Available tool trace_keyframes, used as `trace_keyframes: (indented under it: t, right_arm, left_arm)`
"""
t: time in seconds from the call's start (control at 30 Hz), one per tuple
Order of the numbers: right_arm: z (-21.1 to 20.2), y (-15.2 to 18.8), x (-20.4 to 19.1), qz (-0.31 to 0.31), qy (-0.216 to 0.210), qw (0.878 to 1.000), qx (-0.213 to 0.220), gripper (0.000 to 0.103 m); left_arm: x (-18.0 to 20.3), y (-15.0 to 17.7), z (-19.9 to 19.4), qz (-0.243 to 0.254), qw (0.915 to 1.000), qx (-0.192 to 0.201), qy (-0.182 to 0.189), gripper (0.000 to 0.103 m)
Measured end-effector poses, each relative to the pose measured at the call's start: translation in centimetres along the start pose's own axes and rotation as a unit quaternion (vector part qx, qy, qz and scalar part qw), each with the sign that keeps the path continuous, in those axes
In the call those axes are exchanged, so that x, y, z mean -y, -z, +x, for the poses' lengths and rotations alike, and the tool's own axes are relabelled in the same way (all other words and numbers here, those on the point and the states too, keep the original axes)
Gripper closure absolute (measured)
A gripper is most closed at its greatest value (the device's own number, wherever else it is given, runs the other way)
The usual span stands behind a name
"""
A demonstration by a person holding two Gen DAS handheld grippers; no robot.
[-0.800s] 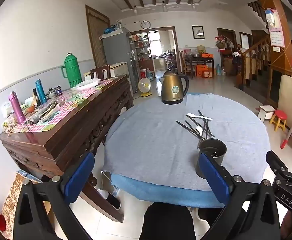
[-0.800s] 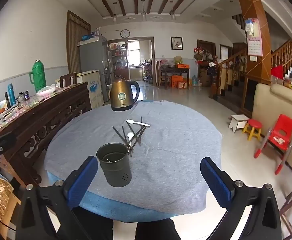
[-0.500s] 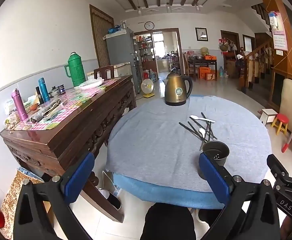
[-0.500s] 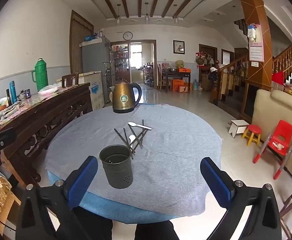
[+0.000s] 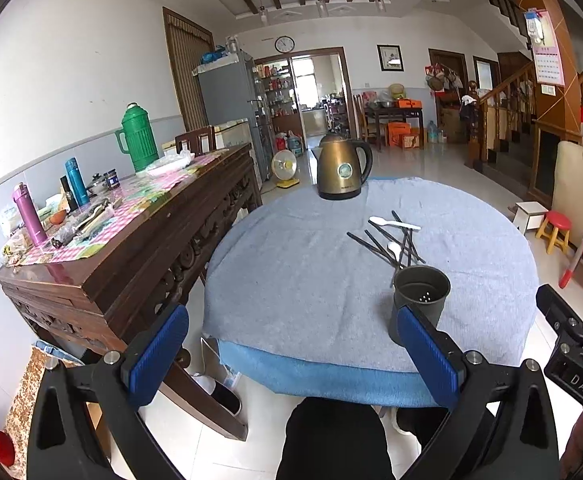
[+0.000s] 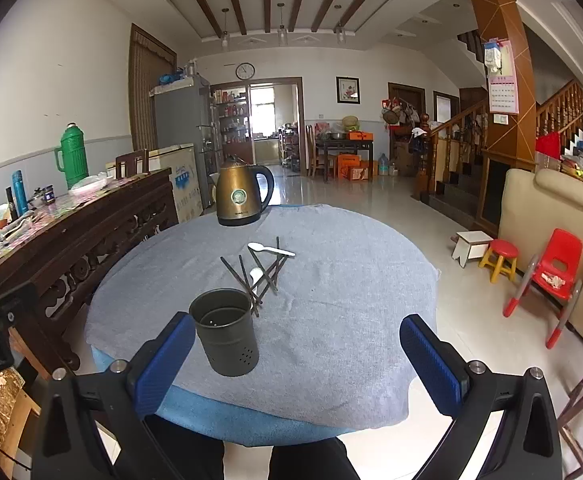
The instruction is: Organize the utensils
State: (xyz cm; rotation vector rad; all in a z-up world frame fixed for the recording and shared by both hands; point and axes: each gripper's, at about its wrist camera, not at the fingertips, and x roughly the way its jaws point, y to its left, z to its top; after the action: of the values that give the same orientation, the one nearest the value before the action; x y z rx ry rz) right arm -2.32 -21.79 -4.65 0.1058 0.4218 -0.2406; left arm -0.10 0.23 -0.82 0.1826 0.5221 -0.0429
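Note:
A dark metal utensil holder (image 6: pixel 226 332) stands upright and empty near the front edge of the round table, also in the left wrist view (image 5: pixel 420 295). Behind it lie several dark chopsticks (image 6: pixel 256 276) (image 5: pixel 387 242) crossed in a loose pile, with a white spoon (image 6: pixel 270 249) (image 5: pixel 394 223) on the far side and a second white spoon (image 6: pixel 256 275) among them. My left gripper (image 5: pixel 293 354) is open and empty, in front of the table edge. My right gripper (image 6: pixel 297 364) is open and empty, just right of the holder, short of it.
The round table (image 6: pixel 351 300) has a grey-blue cloth. A brass kettle (image 6: pixel 240 197) stands at its far side. A dark wooden sideboard (image 5: pixel 131 240) with flasks stands close on the left. A red child's chair (image 6: pixel 551 272) and stools are on the right.
Both grippers have tilted up and drawn slightly closer to the table. Nothing on the table has moved; both grippers stay open.

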Motion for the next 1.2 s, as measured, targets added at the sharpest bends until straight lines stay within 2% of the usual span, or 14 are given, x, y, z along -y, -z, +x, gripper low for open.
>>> trace_keyframes:
  t: [0.17,0.47,0.8,1.07,1.2]
  right_arm:
    - [0.3,0.4,0.0,0.003,-0.002,1.0,-0.007,0.0]
    - [0.3,0.5,-0.4,0.003,-0.012,1.0,-0.007,0.0]
    - [0.6,0.9,-0.6,0.003,-0.02,1.0,-0.018,0.0]
    - [1.1,1.2,-0.4,0.01,-0.037,0.999,-0.033,0.0]
    - [1.2,1.3,-0.5,0.009,-0.038,0.999,-0.035,0.0]
  left_arm:
    - [-0.5,0.3,0.7,-0.013,0.9999,-0.01,0.001,0.0]
    - [-1.7,0.0,-0.1,-0.036,0.999,0.015,-0.022,0.0]
    - [-1.5,0.3,0.6,-0.031,0.9994,0.001,-0.015,0.0]
    - [-1.4,1.2,2.4,-0.04,0.9985,-0.038,0.004,0.0]
    - [-1.1,1.4,2.3,-0.035,0.9987,-0.037,0.008,0.0]
